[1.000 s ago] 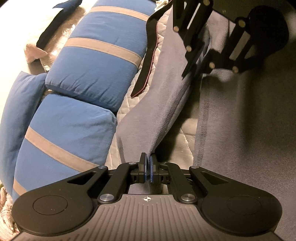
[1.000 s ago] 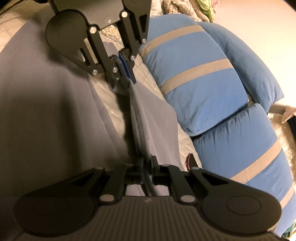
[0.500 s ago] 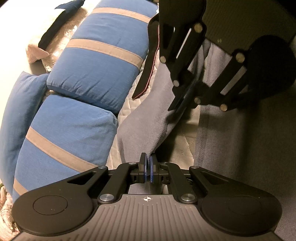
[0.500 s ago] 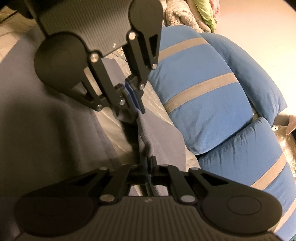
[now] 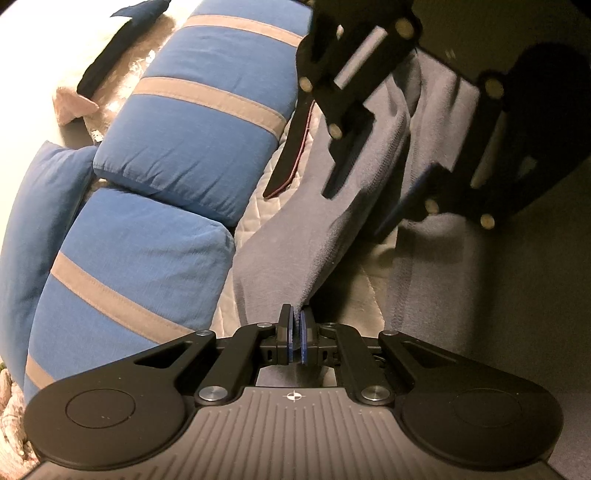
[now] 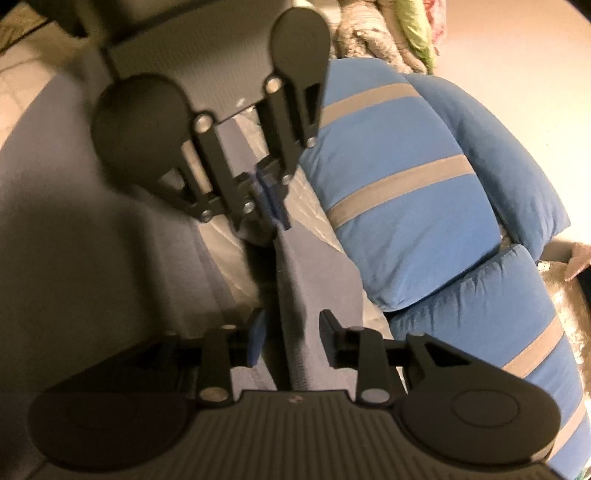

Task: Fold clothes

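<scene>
The left tongs (image 5: 295, 334) are pinched tight on the edge of a grey garment (image 5: 314, 229), its blue pads pressed together with a ridge of the soft cloth rising out from between them. That ridge runs as a raised fold straight across to the right tongs (image 6: 291, 338), which face the left ones from the other side. Seen from the right wrist, the fold lies in the gap between the right tongs' fingers (image 6: 255, 338), but the pads stand clear of it on both sides, and the jaws are opening. From the left wrist view the same right tongs (image 5: 364, 184) appear somewhat blurred, with one finger lying over the grey cloth and the blue-edged one apart from it. From the right wrist view the left tongs (image 6: 267, 206) hold the far end of the fold up off the bed. The rest of the garment spreads flat and shadowed over a pale quilted bed cover (image 5: 255, 221), a strip of which shows under the lifted fold. Along the edge of the bed beside the garment lie blue pillows with grey stripes (image 5: 192, 122), two stacked end to end and a plain blue one tucked behind them. A dark strap with a reddish edge (image 5: 291, 147) lies on the quilt between the pillows and the garment. Beyond the pillows some crumpled cloth, one piece bright green (image 6: 413, 29), sits at the far end
</scene>
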